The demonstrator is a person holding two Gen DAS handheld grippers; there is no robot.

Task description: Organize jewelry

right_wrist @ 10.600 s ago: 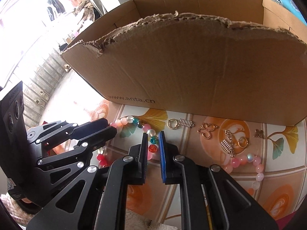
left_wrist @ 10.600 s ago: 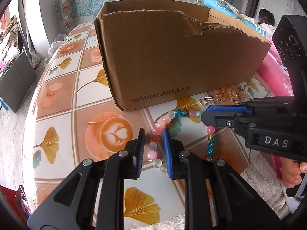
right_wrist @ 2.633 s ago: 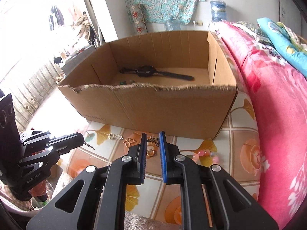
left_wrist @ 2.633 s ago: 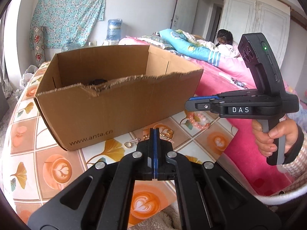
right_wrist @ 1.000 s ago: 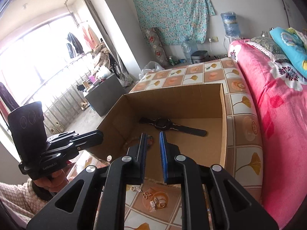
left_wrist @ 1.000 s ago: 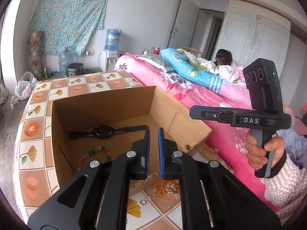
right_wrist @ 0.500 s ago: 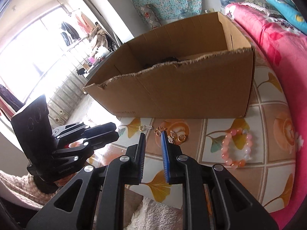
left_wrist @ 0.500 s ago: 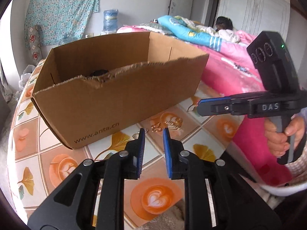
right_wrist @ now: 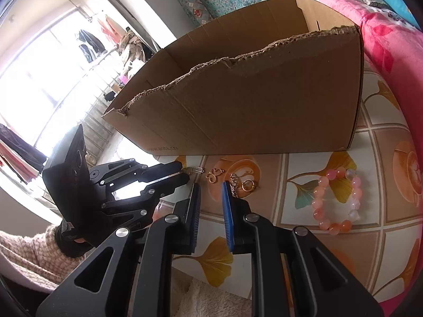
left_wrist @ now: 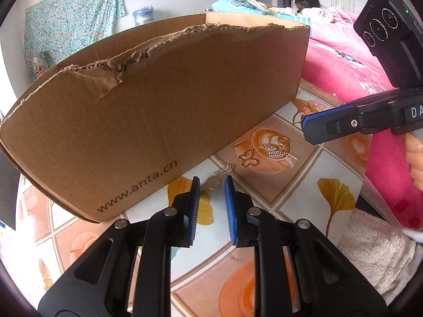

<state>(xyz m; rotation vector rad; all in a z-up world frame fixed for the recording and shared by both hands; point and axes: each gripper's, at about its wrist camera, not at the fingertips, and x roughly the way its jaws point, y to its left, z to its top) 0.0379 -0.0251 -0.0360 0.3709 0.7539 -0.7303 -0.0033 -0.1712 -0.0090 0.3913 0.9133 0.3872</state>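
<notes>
Small gold and silver charms lie on the patterned table (left_wrist: 304, 185) in front of a torn cardboard box (left_wrist: 158, 111). My left gripper (left_wrist: 212, 183) hangs low over the table, open by a narrow gap. A gold ring (left_wrist: 214, 184) lies at its tips, with a spring-shaped charm (left_wrist: 224, 170) and a butterfly charm (left_wrist: 248, 158) just beyond. My right gripper (right_wrist: 210, 187) is also slightly open and holds nothing. Ahead of it lie the butterfly charm (right_wrist: 214, 174) and a hoop with a chain (right_wrist: 247, 185). A pink bead bracelet (right_wrist: 335, 198) lies to its right.
The box wall (right_wrist: 251, 105) rises right behind the charms and hides the box's inside. A pink bed (left_wrist: 343, 66) borders the table, and a person (left_wrist: 304, 0) lies on it at the back. Fluffy white fabric (left_wrist: 370, 251) hangs at the table's near edge.
Both grippers have sunk from above the box, where a watch showed inside, to just above the table in front of it. The left jaws stand a little wider than a second ago.
</notes>
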